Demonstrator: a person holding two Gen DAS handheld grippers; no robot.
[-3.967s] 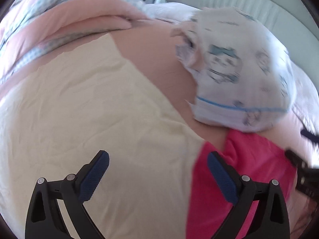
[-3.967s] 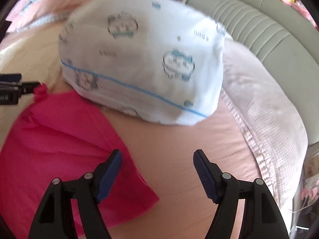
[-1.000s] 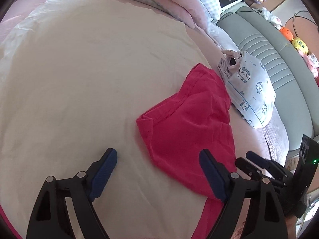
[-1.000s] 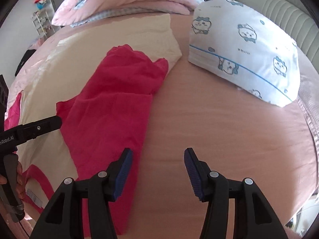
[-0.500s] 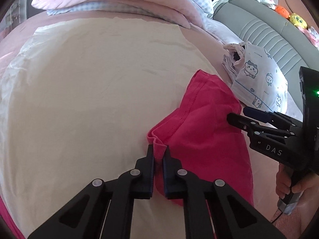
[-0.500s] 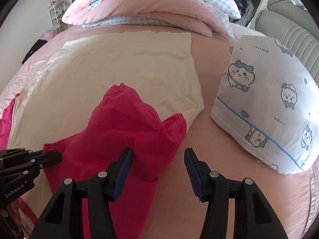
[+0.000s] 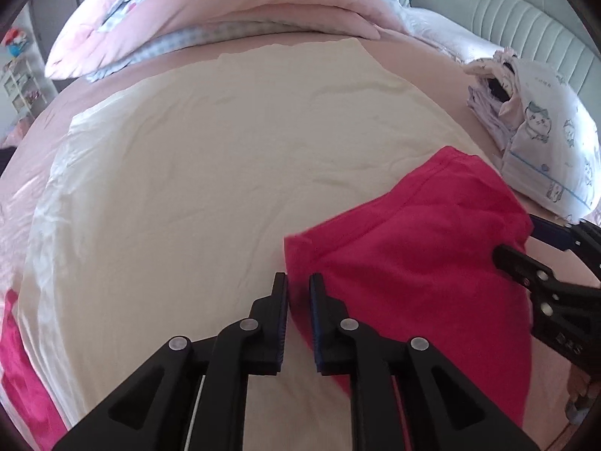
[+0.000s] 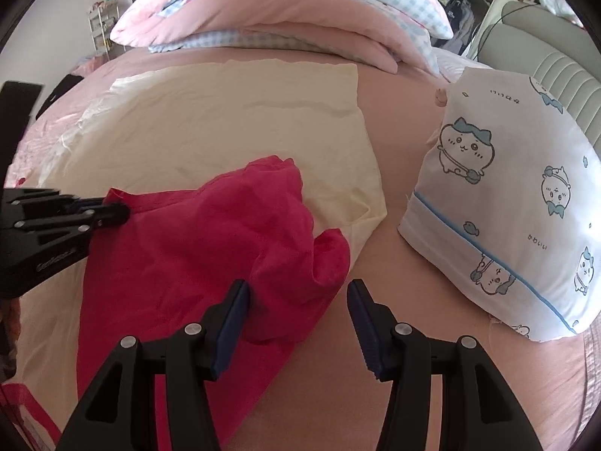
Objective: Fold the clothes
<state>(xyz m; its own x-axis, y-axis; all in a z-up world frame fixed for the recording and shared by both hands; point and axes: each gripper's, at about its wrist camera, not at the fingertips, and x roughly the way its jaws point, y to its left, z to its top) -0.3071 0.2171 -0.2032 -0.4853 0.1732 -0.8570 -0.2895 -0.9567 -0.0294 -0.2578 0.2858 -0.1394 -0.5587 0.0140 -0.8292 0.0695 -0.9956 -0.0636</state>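
left gripper (image 7: 298, 289), jaws just eased a little, pinches the red garment's (image 7: 413, 255) corner; right gripper (image 8: 298, 297) hangs half apart over its other end, gripping nothing

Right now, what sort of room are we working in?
Most likely a bedroom: a bed with a pink sheet, a stacked pink and blue-checked quilt and a white cartoon-print pillow.

Cartoon pillow (image 8: 526, 203), folded duvet (image 8: 285, 11), cream sheet (image 7: 210, 173).

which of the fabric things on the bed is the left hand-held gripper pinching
The red garment: the left hand-held gripper pinches its corner, unlike the cream sheet and the cartoon-print pillow.
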